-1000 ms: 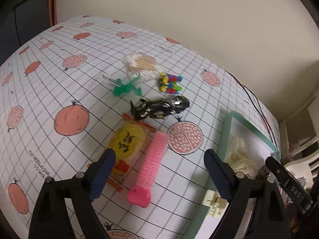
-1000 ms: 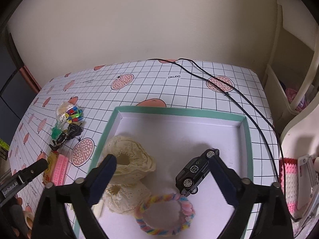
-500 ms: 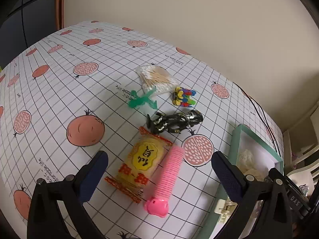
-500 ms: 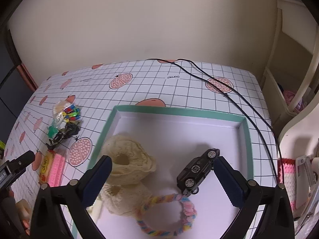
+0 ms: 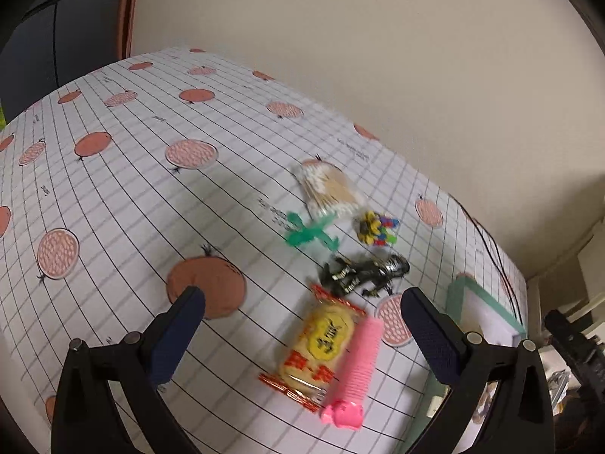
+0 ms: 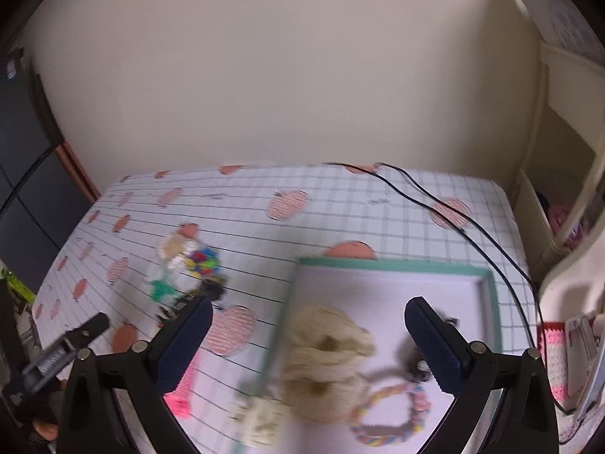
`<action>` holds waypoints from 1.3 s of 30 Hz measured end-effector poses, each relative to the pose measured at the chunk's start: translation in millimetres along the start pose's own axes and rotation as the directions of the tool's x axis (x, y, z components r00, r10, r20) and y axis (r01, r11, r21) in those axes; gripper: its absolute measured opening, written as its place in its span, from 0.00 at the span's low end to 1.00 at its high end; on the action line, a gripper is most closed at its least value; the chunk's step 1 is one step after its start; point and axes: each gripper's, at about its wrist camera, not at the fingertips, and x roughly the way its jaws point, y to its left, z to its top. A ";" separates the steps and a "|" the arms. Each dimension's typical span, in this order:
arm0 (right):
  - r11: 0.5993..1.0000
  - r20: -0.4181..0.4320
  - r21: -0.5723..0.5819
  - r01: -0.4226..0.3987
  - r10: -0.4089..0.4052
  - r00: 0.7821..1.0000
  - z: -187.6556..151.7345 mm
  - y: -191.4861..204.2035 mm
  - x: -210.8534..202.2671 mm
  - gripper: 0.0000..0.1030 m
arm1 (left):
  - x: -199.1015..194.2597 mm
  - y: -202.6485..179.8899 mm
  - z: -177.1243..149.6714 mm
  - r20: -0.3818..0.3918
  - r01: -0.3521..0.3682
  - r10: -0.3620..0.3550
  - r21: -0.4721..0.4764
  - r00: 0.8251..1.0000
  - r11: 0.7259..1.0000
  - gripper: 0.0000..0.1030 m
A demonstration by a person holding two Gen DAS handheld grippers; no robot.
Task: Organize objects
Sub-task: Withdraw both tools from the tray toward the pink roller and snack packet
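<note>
My tray (image 6: 491, 304) has a green rim and a flat white floor, and it sits on the table at my right. In it I count two cream lace scrunchies (image 6: 327, 344), frilly and ring-shaped, lying against each other near the left wall. Beside them is one braided loop (image 6: 385, 412) in pastel strands, soft and round. One small dark toy car (image 6: 418, 363) sits half hidden behind my right finger; the blur keeps me from seeing more of it.

The table wears a checked cloth (image 5: 151, 196) printed with red fruit. On it, left of the tray, lie six loose things, one of each. There is a clear packet of cotton swabs (image 5: 328, 189), a green plastic toy (image 5: 308, 231) with thin prongs, and a small cluster of bright coloured bits (image 5: 376, 229). Nearer me is a shiny black figure (image 5: 363, 274). Just beside it is a crinkly yellow snack packet (image 5: 321, 348) with red ends. Touching the packet's right side is a ribbed pink roller (image 5: 357, 367), long and tube-shaped.

My left tongs (image 5: 302, 314) are spread wide above the packet and roller, gripping nothing. My right tongs (image 6: 308, 325) are spread wide too, over the tray's left edge, empty. A thin black cable (image 6: 453, 219) crosses the far cloth.
</note>
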 end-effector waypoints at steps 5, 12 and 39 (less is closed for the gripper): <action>0.998 0.013 -0.022 -0.054 0.054 0.998 10.2 44.4 -4.7 1.00 | -1.9 11.4 6.4 -0.008 0.025 -0.025 -0.014 1.000 1.000 1.00; 0.991 -0.014 -0.061 -0.122 0.121 0.993 -1.6 88.9 8.5 1.00 | -5.1 14.5 9.2 -0.011 0.039 -0.039 0.000 0.999 0.999 1.00; 0.995 -0.264 -0.088 -0.042 0.018 0.964 -50.6 103.4 92.0 0.95 | 38.6 7.5 -21.6 -0.204 -0.051 0.084 0.159 0.975 0.986 1.00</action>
